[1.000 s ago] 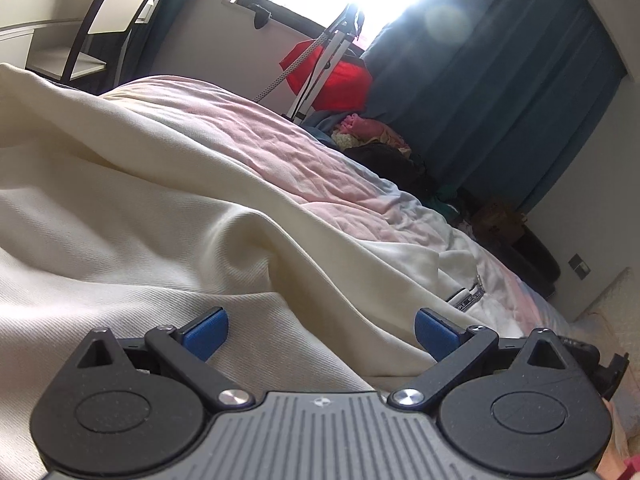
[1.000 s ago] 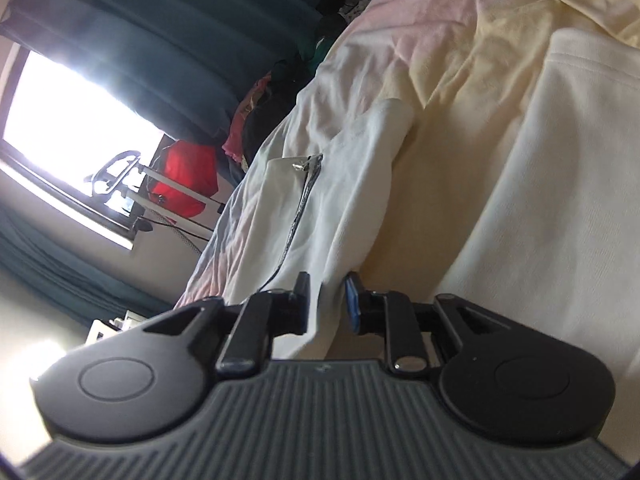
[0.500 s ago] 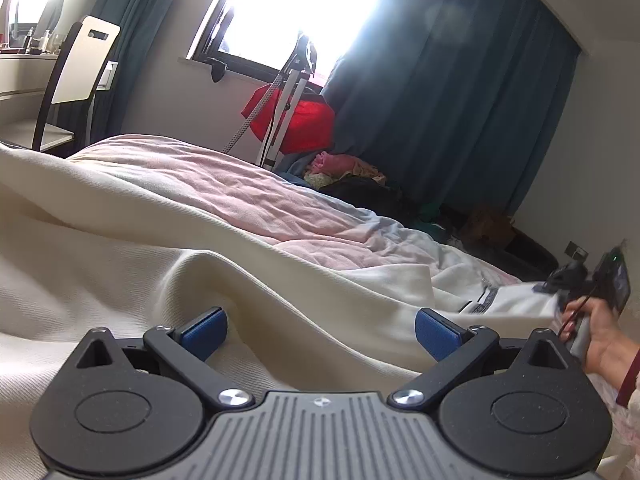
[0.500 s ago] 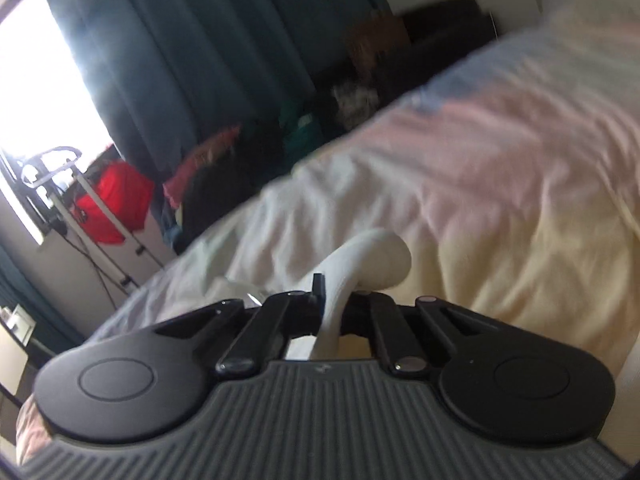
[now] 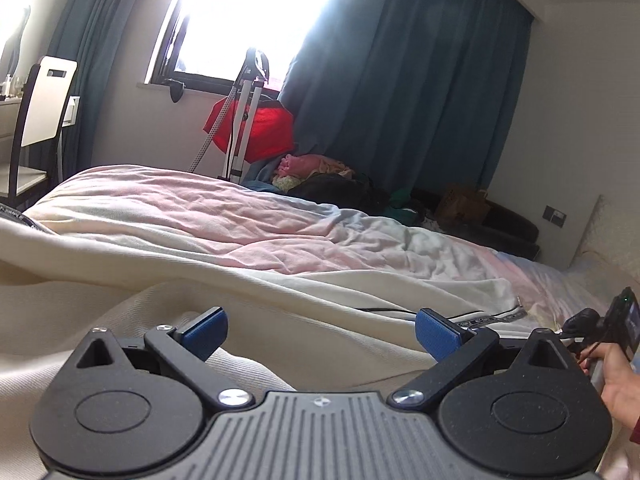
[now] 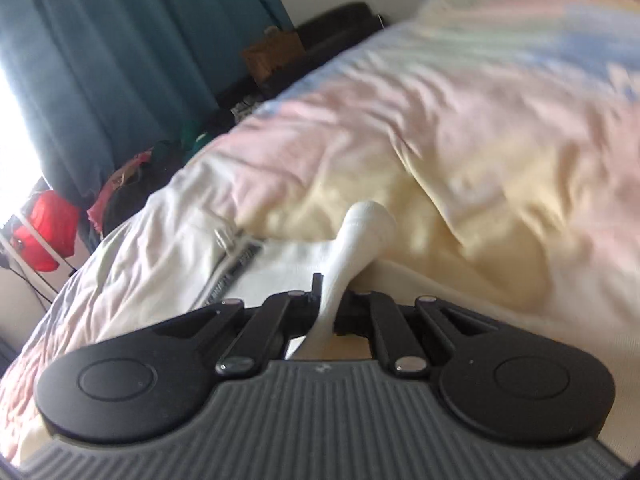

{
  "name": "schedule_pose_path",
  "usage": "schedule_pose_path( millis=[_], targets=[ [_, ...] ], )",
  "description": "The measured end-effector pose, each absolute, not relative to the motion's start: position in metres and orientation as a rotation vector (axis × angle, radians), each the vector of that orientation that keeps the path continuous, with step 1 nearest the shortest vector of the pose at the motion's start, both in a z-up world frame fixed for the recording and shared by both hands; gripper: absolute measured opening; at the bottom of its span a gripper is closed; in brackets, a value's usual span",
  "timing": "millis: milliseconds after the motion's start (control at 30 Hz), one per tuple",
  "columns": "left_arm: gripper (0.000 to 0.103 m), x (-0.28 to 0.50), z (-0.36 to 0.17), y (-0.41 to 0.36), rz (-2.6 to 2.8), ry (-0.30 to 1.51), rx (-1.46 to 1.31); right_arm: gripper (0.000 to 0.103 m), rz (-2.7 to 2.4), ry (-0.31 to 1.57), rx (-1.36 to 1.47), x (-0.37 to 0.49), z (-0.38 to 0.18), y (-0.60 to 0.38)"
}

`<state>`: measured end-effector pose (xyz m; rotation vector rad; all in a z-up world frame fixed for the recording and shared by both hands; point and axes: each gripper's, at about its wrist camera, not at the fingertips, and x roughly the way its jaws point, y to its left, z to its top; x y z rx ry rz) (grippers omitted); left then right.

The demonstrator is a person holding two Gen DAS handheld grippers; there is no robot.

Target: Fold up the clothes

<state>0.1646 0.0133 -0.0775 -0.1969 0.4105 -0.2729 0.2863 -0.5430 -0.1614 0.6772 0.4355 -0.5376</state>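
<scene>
The jaws of the right gripper [image 6: 332,304] are pressed together on a bunched bit of the cream garment [image 6: 360,240], and the cloth sticks up past them in a soft white fold. The jaws of the left gripper [image 5: 322,334] are spread wide with nothing between them, and they hang just above the same garment. The garment lies spread out on the bed [image 5: 240,216], over a pink and white bed cover. It has a zip [image 6: 236,264] near one edge. The cloth looks soft, floppy and fairly thick, so it will sag and bunch when lifted. It is not likely to break, but a loose fold could slip free. A good place to hold it seems to be an edge or a corner, with each gripper taking one side, away from the hard zip.
</scene>
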Motion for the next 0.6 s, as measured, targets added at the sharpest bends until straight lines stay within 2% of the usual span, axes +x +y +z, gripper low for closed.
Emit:
schedule_pose_path(
  millis=[233, 600],
  targets=[
    [0.101, 0.138, -0.07, 0.006, -0.211, 0.431, -0.098, 0.012, -0.495, 0.461, 0.588, 0.274, -0.153, -0.527],
    [0.101, 0.069, -0.022, 0.011, -0.178, 0.421, -0.063, 0.012, -0.196, 0.389, 0.318, 0.148, -0.031, -0.403]
  ],
)
